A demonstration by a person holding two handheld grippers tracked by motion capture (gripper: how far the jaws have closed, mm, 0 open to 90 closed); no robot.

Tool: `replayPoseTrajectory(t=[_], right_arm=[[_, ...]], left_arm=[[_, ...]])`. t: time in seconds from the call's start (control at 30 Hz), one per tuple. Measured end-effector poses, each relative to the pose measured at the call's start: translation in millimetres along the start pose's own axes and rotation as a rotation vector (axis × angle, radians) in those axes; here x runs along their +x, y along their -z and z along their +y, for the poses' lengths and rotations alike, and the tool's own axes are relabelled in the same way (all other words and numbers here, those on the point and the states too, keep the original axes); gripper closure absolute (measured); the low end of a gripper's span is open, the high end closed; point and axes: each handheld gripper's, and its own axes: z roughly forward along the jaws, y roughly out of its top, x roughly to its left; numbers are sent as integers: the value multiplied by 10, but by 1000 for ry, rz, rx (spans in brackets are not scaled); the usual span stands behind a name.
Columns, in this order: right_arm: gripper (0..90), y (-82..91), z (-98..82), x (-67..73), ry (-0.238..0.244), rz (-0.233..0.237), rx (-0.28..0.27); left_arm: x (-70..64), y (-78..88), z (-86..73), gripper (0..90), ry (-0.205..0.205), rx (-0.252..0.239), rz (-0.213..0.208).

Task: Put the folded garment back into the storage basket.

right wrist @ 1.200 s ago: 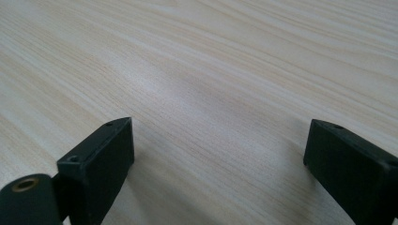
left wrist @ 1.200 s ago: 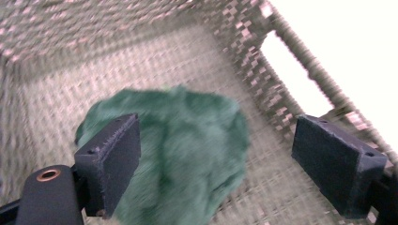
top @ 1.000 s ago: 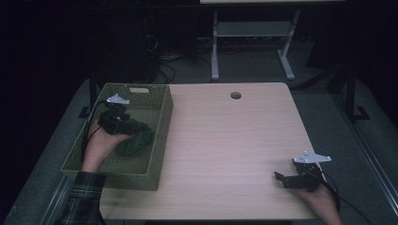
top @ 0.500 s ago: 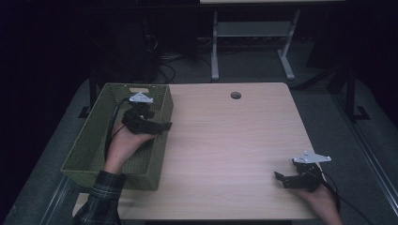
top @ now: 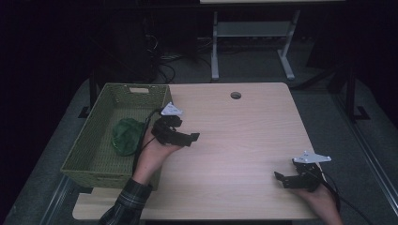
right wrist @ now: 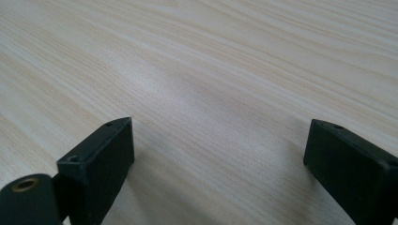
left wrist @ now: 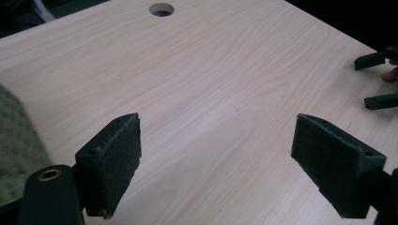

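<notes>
My left tool (top: 187, 136) is over the worktop (top: 244, 140), just right of the green basket (top: 89, 150) – jaws apart, nothing between them. Green cloth (top: 126, 136) lies bunched inside the basket, near its right wall. My right tool (top: 285, 178) sits low at the near right corner – jaws spread, empty, bare wood between them.
</notes>
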Motion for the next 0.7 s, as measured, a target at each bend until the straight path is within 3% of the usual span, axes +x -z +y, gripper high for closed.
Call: replayPoseTrajectory(t=[0.23, 0.7], right_arm=[[85, 0, 0, 0, 1, 0, 0], [85, 0, 0, 0, 0, 0, 0]], left_arm=[[-145, -299, -165, 156, -30, 16, 4], [-168, -707, -559, 154, -57, 88, 40]])
